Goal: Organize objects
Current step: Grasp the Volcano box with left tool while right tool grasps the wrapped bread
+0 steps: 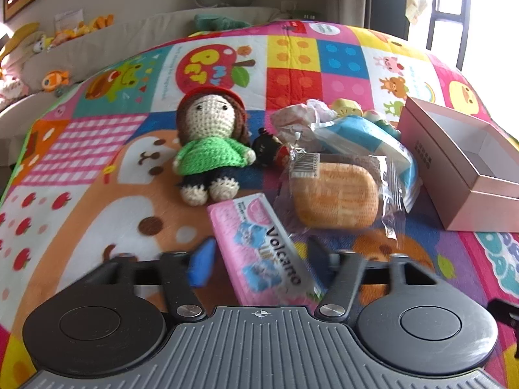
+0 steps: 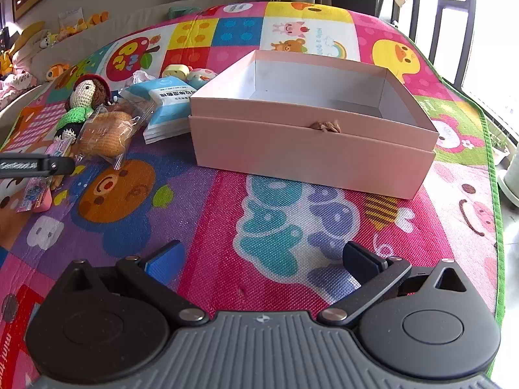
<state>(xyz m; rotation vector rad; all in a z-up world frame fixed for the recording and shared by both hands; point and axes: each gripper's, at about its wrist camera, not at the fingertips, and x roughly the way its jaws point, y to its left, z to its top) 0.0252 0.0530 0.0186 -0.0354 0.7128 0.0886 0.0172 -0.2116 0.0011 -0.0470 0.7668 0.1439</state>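
A pink Volcano packet [image 1: 262, 249] lies on the play mat between the fingers of my left gripper [image 1: 259, 259], which straddles it with jaws apart. Beyond it sit a crochet doll [image 1: 211, 142], a wrapped bread bun [image 1: 334, 191], a blue-white pack [image 1: 360, 139] and small toys. The open pink box [image 1: 460, 168] stands at the right. In the right wrist view the box [image 2: 308, 149] is ahead, its inside bare. My right gripper [image 2: 262, 259] is open and empty over the mat. The left gripper [image 2: 35, 165] shows at the left edge over the packet [image 2: 35, 191].
The colourful play mat [image 2: 227, 194] covers the floor. A beige sofa with plush toys [image 1: 65, 32] runs along the back left. A window and railing [image 2: 454, 16] are at the right, with a white pot [image 2: 512, 175] past the mat's green edge.
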